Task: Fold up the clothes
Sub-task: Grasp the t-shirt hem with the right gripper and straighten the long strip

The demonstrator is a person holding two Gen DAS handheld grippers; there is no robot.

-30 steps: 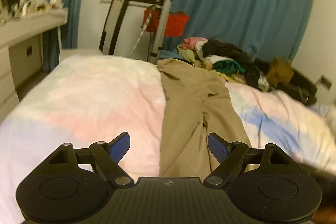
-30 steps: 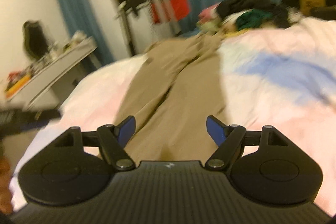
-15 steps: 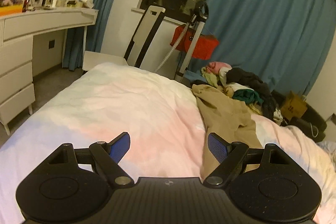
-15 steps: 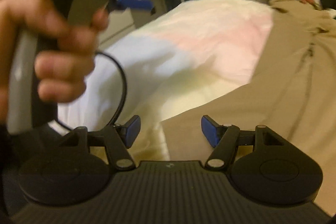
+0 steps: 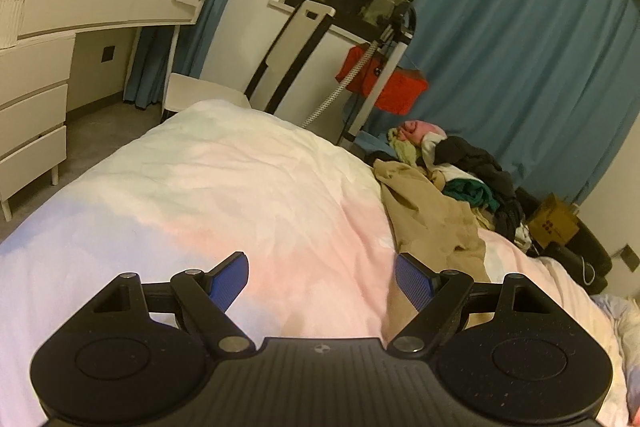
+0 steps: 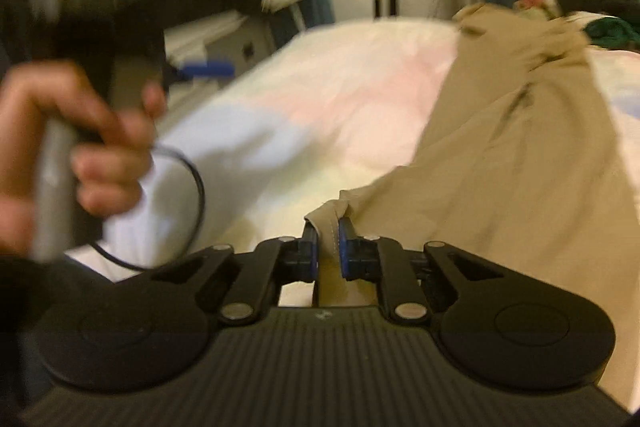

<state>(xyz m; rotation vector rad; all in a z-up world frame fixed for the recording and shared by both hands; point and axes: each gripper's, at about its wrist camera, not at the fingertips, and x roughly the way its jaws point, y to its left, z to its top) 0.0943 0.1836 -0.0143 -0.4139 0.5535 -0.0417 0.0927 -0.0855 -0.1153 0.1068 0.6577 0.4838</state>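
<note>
Left wrist view: my left claw (image 5: 320, 277) is released, nothing between its pads, over the bed (image 5: 240, 195). The trousers (image 5: 432, 223) lie to its right, reaching back to the clothes pile (image 5: 460, 163).

Right wrist view: my right claw (image 6: 328, 245) is closing, pinching the near trouser hem (image 6: 500, 155). A hand (image 6: 72, 147) grips the other claw's handle at left.

Dim, warm indoor light — right view motion-blurred, left view sharp, edges fisheye-bent.
</note>
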